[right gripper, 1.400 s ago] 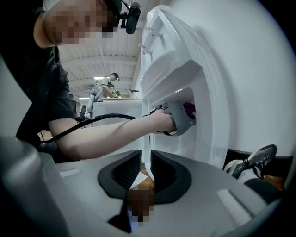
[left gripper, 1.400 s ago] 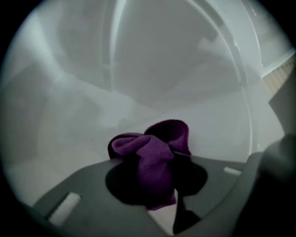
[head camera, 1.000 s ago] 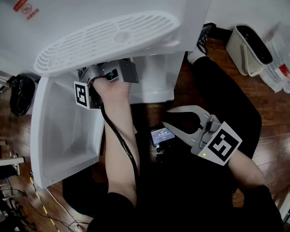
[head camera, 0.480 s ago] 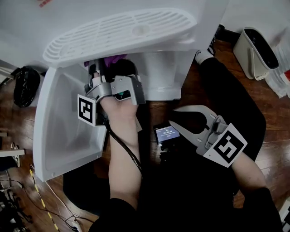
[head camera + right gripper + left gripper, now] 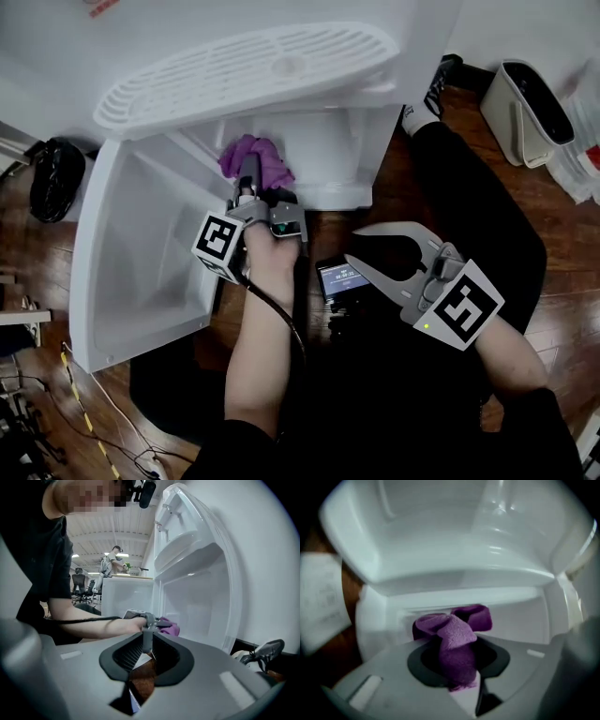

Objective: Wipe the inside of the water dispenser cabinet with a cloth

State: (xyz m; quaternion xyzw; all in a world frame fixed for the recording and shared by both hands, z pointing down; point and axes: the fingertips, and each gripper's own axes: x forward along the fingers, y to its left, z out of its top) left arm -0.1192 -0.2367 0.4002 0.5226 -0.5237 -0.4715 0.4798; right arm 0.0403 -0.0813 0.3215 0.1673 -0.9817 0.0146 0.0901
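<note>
The white water dispenser's lower cabinet (image 5: 328, 159) stands open, its door (image 5: 141, 253) swung out to the left. My left gripper (image 5: 251, 178) is level at the cabinet's mouth, shut on a crumpled purple cloth (image 5: 258, 157). In the left gripper view the cloth (image 5: 454, 637) bunches between the pads of the left gripper (image 5: 457, 667), close to the white back wall and under a shelf ledge (image 5: 459, 573). My right gripper (image 5: 349, 246) hovers over my lap, away from the cabinet. The right gripper (image 5: 147, 637) has its pads together with nothing between them.
The slotted drip tray (image 5: 244, 70) juts out above the opening. A small device with a lit screen (image 5: 339, 278) lies by my knees. A beige bin (image 5: 520, 98) stands at the back right, a black bag (image 5: 52, 183) at the left, cables (image 5: 84, 422) on the wooden floor.
My left gripper has dropped from under the drip tray and rolled, bringing the purple cloth into sight at the cabinet's mouth. The right gripper has stayed put.
</note>
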